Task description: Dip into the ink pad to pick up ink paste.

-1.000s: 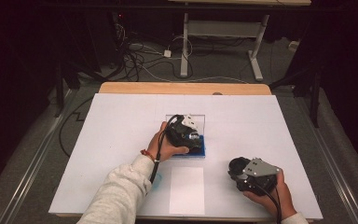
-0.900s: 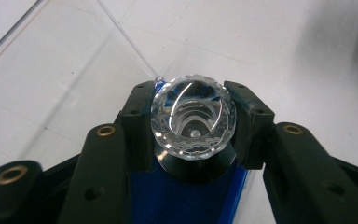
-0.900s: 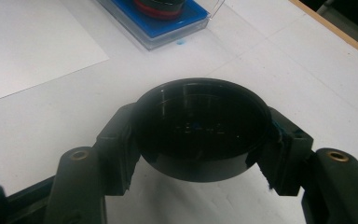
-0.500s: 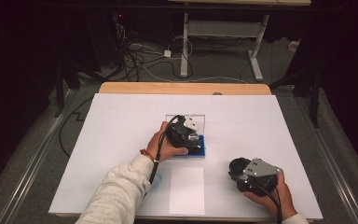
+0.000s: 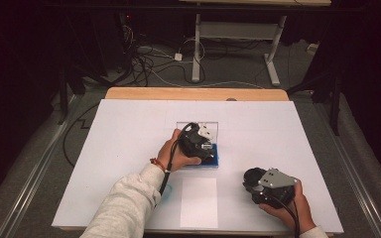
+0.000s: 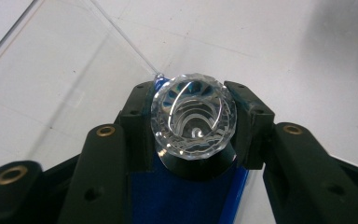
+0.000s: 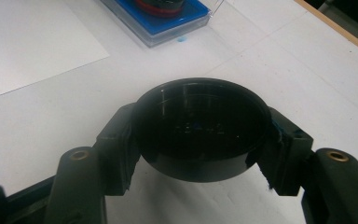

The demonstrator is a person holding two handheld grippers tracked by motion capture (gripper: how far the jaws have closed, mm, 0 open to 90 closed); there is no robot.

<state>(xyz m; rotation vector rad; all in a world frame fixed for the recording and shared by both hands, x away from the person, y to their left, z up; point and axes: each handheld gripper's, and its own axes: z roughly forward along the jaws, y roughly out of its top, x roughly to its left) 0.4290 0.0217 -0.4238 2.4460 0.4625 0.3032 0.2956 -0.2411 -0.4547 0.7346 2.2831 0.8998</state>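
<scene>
Left gripper: my jaws pinch the faceted crystal knob; brittle, slick; I hold its sides
Right gripper: jaws clamp the black round lid; light, stiff

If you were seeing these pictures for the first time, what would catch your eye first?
Probably the faceted crystal stopper, clamped between the left gripper's jaws above a blue tray at mid-table. Next, the round black lid held in the right gripper above the white table, near its front right.

Left tool over blue tray — right tool apart.
</scene>
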